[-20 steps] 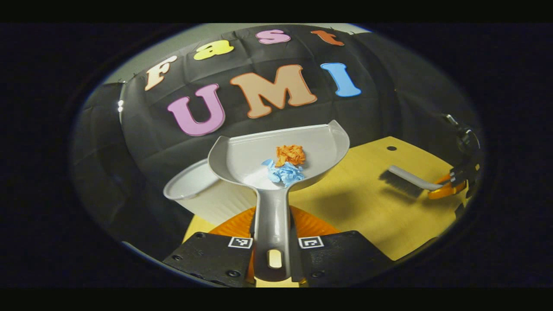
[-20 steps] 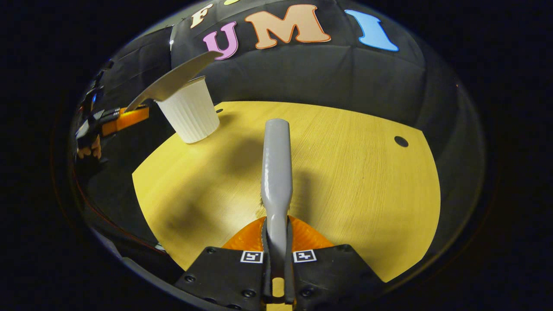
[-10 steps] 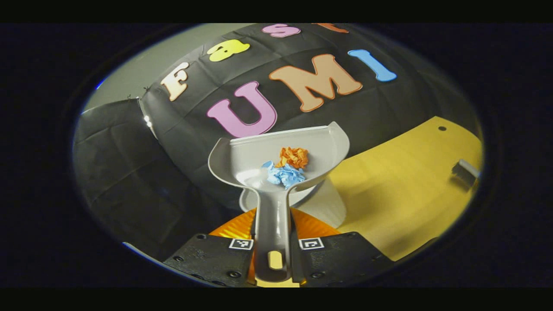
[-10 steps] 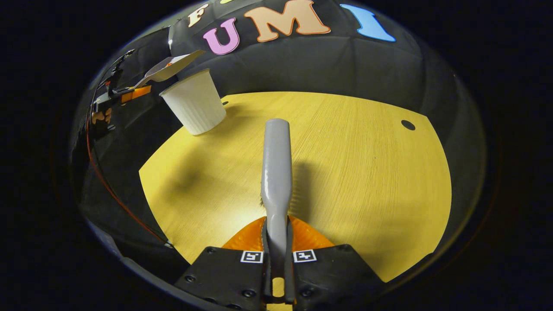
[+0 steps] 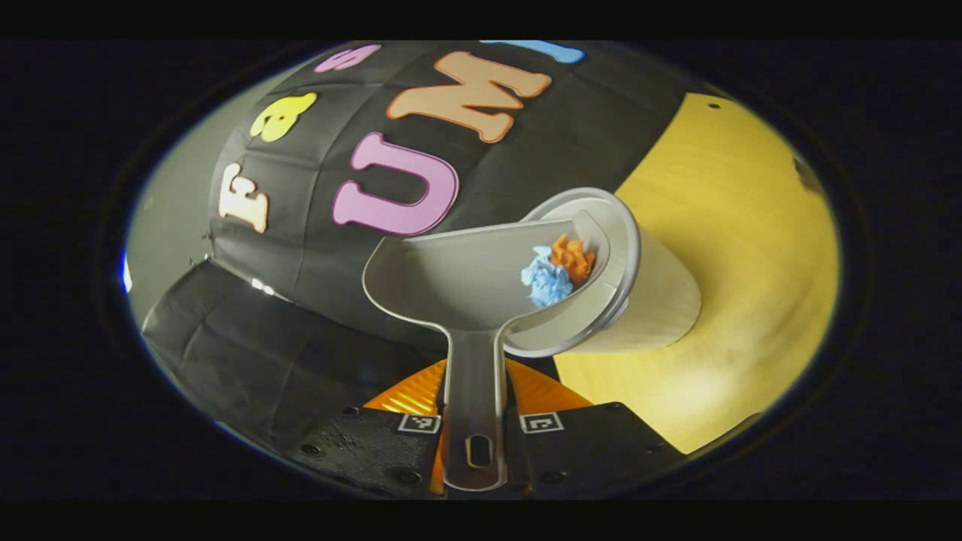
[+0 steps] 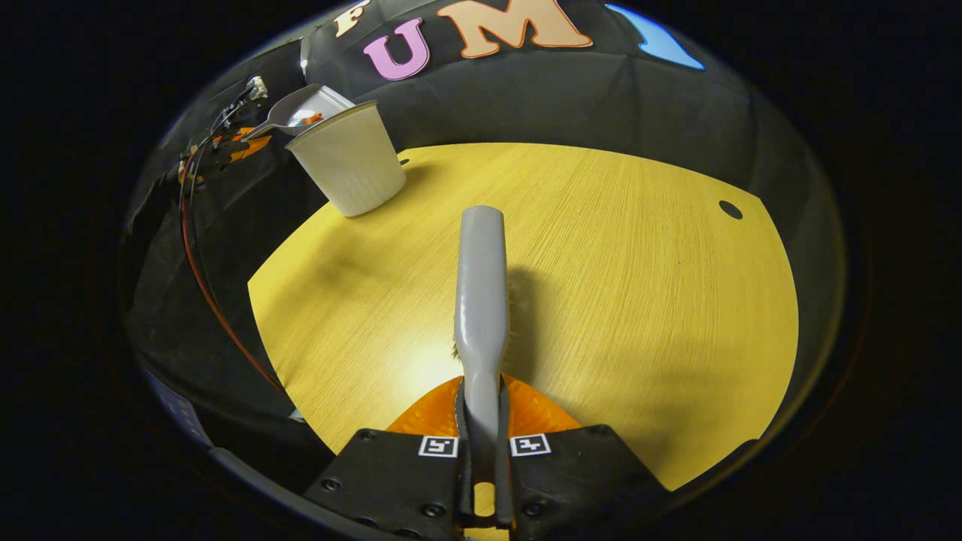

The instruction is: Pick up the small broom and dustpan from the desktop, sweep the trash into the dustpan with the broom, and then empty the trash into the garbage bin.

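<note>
In the left gripper view my left gripper [image 5: 476, 430] is shut on the handle of the grey dustpan [image 5: 458, 274]. The pan is rolled to one side, its lower corner over the mouth of the white ribbed garbage bin [image 5: 646, 289]. A blue paper wad [image 5: 545, 279] and an orange paper wad [image 5: 573, 255] lie in that low corner of the pan. In the right gripper view my right gripper [image 6: 482, 451] is shut on the handle of the grey small broom [image 6: 481, 293], held above the yellow desktop [image 6: 616, 285]. The tilted dustpan [image 6: 294, 113] sits over the bin [image 6: 352, 169] at far left.
The bin stands near the desktop's far left corner, close to the black cloth wall. A small dark hole [image 6: 730, 210] marks the desktop at far right. A red cable [image 6: 210, 293] hangs past the desk's left edge.
The left gripper has rolled the dustpan sideways and brought it over the bin's mouth; both paper wads slid to the pan's low corner. The broom has stayed nearly still.
</note>
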